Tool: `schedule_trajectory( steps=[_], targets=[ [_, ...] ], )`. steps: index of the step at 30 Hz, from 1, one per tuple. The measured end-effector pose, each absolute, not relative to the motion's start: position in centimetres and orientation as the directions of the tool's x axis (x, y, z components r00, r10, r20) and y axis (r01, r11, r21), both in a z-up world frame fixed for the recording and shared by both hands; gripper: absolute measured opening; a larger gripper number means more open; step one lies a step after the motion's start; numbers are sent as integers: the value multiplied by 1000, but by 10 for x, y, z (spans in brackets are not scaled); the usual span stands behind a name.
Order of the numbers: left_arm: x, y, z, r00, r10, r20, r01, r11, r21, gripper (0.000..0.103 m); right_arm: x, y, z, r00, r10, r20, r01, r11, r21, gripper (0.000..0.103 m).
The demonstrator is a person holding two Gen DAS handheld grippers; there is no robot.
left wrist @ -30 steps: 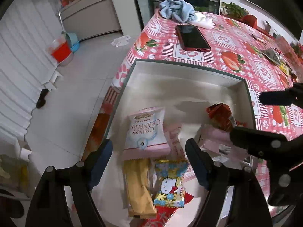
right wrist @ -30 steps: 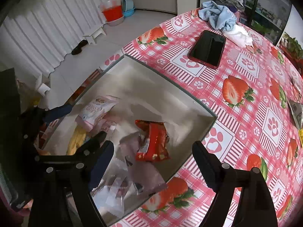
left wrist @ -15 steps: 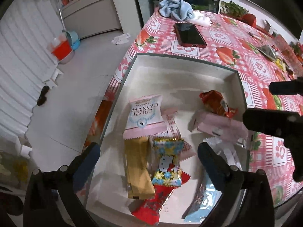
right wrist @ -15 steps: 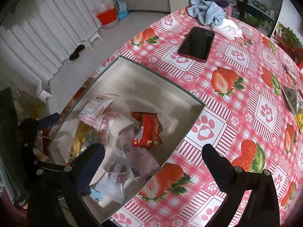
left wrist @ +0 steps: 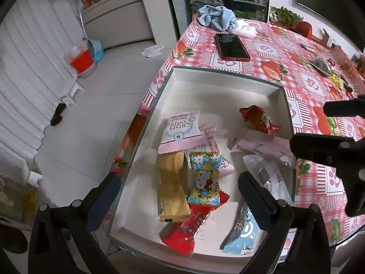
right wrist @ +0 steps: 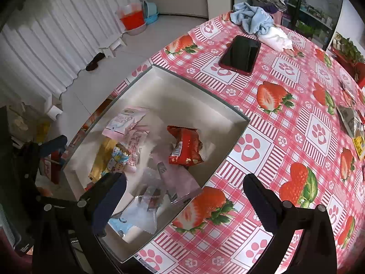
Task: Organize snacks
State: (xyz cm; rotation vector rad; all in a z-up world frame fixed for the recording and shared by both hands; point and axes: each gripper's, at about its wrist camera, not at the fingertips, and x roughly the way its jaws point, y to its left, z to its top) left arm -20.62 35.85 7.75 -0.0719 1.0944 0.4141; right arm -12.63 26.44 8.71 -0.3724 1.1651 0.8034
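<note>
snacks [left wrist: 203, 180] heaped loose in white box [left wrist: 223, 77] at worktop [right wrist: 285, 123] near edge, walls corral them | left gripper [left wrist: 180, 196] fingers wide apart, empty, over box | right gripper [right wrist: 184, 196] fingers wide apart, empty, straddling box's right wall

One white box [left wrist: 228, 84] sat on the table, holding about nine snack packets [left wrist: 180, 132]: two red, three pink, one gold, one cartoon-cat, one clear, one blue. One phone [left wrist: 231, 46] lay beyond it, with one blue cloth [left wrist: 216, 17] and one white cloth [left wrist: 245, 28]
</note>
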Motion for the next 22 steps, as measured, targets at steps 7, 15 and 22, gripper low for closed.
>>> schedule_trajectory(
  steps=[7,15,22],
  targets=[
    [-209,354,77,380,309,-872,-360,918,168,103,-130,263,88,164,367,-916,-727,672,140,103],
    [-210,352,75,377,301,-876,-362,918,160,103,-133,261,84,158,363,-918,-725,674,142,103],
    [-212,352,74,393,286,-874,-363,922,139,103,-137,262,83,151,370,-917,-730,667,149,103]
  ],
)
